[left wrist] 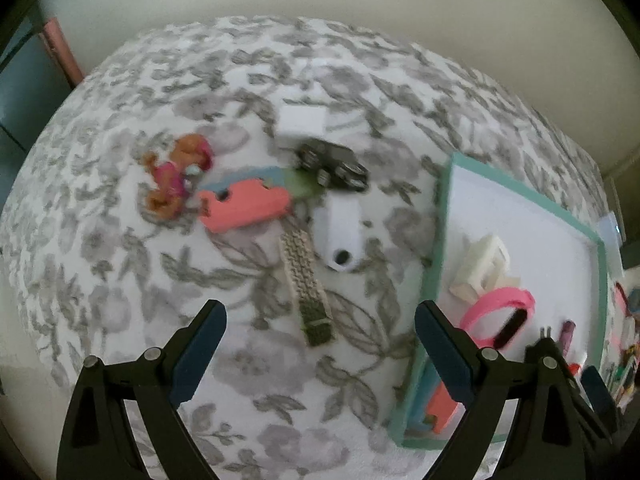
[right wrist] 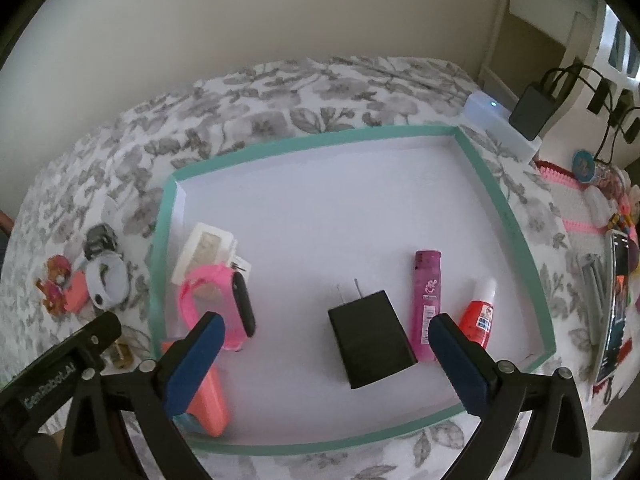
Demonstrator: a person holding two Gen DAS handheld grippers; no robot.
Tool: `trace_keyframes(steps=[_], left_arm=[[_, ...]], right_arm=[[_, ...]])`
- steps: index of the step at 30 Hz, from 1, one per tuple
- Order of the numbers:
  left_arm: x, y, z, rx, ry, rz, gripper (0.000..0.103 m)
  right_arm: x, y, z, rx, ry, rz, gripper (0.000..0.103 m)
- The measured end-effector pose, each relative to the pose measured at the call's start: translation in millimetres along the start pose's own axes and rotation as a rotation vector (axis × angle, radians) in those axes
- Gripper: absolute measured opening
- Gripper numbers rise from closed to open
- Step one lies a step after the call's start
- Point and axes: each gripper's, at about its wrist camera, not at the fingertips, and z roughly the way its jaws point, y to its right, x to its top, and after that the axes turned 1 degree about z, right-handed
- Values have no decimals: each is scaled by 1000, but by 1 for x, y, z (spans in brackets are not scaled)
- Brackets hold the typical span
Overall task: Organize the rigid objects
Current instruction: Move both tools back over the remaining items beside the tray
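A black charger [right wrist: 370, 342] is seen lying inside the teal-rimmed tray [right wrist: 508, 216], beside a purple lighter [right wrist: 426, 304]. The right gripper [right wrist: 326, 356] is held above it, fingers spread and empty. The left gripper [left wrist: 320, 350] is likewise spread, over a mesh watch band [left wrist: 306, 284] on the floral bedspread [left wrist: 120, 264].

Left wrist view is motion-blurred: doll [left wrist: 176, 172] and toy car [left wrist: 334, 164] details can't be resolved. Coral block [right wrist: 206, 396] in the tray [right wrist: 304, 449] is partly hidden behind a right gripper fingertip [right wrist: 192, 364]. Phone [right wrist: 616, 304] screen content is too small to read.
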Motion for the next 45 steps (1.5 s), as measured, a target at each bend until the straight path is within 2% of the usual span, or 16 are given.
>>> trace_keyframes(steps=[11, 19, 26, 31, 36, 39, 42, 45], left_arm=[[20, -64, -17, 111, 80, -86, 95], [23, -117, -6, 95, 58, -201, 95], [27, -147, -2, 88, 61, -260, 95], [32, -164, 4, 75, 63, -278, 95], [38, -170, 14, 47, 57, -271, 95], [44, -172, 20, 23, 62, -259, 95], [48, -170, 25, 25, 68, -245, 95], [54, -168, 33, 15, 66, -228, 95]], right_arm=[[-5, -45, -12, 78, 30, -86, 103], [-7, -76, -19, 143, 38, -132, 103], [-10, -112, -26, 205, 59, -211, 102], [-12, -138, -23, 236, 49, -269, 95], [-20, -162, -6, 243, 2, -337, 87], [-24, -171, 7, 237, -35, -363, 81], [-27, -176, 19, 228, -64, -374, 80], [-27, -178, 31, 219, -91, -377, 74]])
